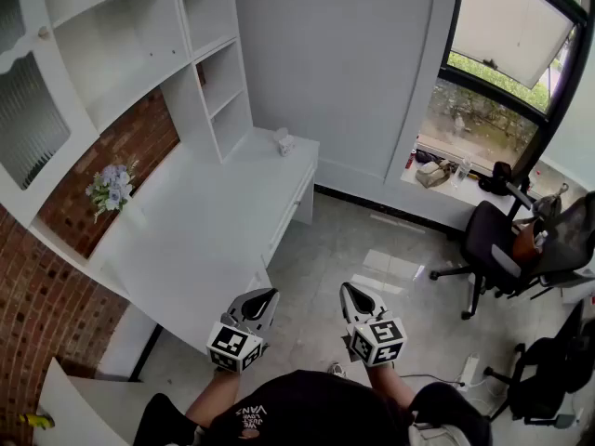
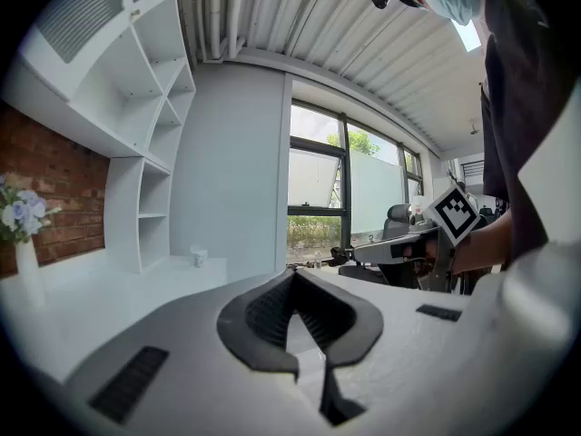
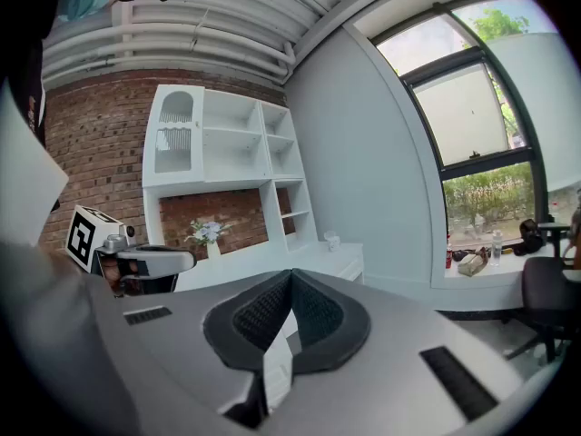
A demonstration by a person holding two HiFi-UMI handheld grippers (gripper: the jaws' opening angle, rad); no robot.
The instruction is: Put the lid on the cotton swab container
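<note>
With left gripper (image 1: 266,298) and right gripper (image 1: 351,294) both pressed together and empty, the probable cotton swab container (image 1: 284,141) sits well apart toward upper centre on the white desk (image 1: 204,221), nearer the left.

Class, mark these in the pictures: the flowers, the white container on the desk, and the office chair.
flowers (image 1: 113,186), head view, on the blossoms.
container (image 1: 284,141), head view, on its side.
chair (image 1: 483,230), head view, on its dark back.
</note>
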